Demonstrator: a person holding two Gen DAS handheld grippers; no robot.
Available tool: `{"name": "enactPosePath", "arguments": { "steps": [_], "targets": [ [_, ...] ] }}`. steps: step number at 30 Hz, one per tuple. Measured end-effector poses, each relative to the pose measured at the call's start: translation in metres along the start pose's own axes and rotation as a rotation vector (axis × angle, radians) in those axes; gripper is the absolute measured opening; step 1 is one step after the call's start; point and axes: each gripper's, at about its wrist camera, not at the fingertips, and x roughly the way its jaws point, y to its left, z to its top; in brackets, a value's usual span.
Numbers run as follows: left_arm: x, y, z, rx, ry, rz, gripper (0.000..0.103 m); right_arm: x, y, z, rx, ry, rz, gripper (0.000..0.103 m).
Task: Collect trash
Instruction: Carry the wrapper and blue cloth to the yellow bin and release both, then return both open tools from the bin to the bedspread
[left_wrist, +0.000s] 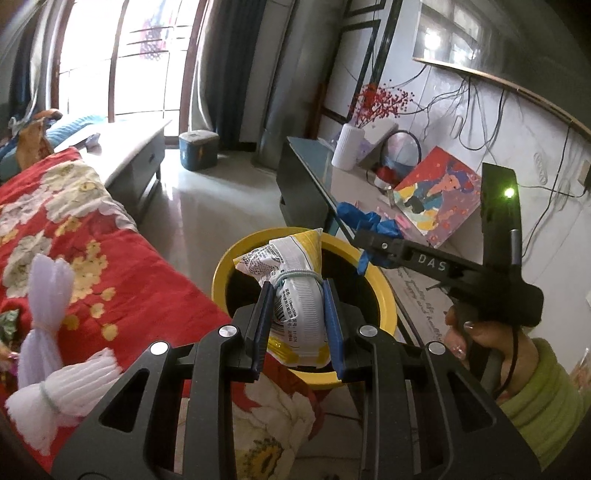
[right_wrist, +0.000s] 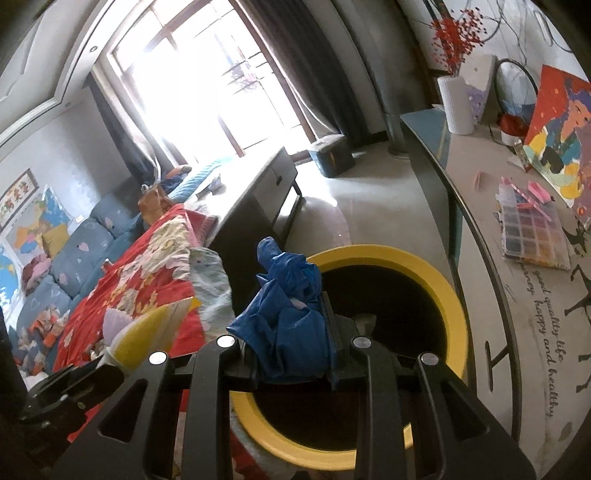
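While my left gripper (left_wrist: 298, 325) clamps the snack packet (left_wrist: 291, 291) and my right gripper (right_wrist: 291, 343) pinches the blue glove (right_wrist: 284, 310), both hang over the yellow bin (right_wrist: 454, 314); released off-centre, either could catch the rim and fall outside.

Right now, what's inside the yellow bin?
The yellow bin looks dark inside, with one pale scrap near the wall. The blue glove and snack bag, held in the tongs, cover the rest.

Each hand-held gripper (left_wrist: 297, 325) is matte black with round silver screws and blue-edged pads; the right one bears white letters "DAS", a green light and a green sleeve (left_wrist: 546, 402).
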Motion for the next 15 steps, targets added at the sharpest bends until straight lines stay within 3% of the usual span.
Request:
{"name": "enactPosePath", "arguments": {
  "steps": [8,10,12,15],
  "targets": [
    [0.035,-0.001,0.005,0.009,0.043,-0.013,0.021,0.013,-0.024,-0.003,0.06,0.027,-0.013,0.027],
    [0.042,-0.001,0.006,0.008,0.047,-0.015,0.021,0.015,-0.028,-0.004,0.079,0.028,-0.018,0.037],
    [0.045,0.001,0.009,-0.004,0.042,-0.013,0.035,0.017,-0.032,-0.004,0.093,0.029,-0.024,0.047],
    [0.043,0.005,0.011,-0.027,0.03,-0.015,0.051,0.017,-0.037,-0.005,0.108,0.026,-0.038,0.053]
  ]
}}
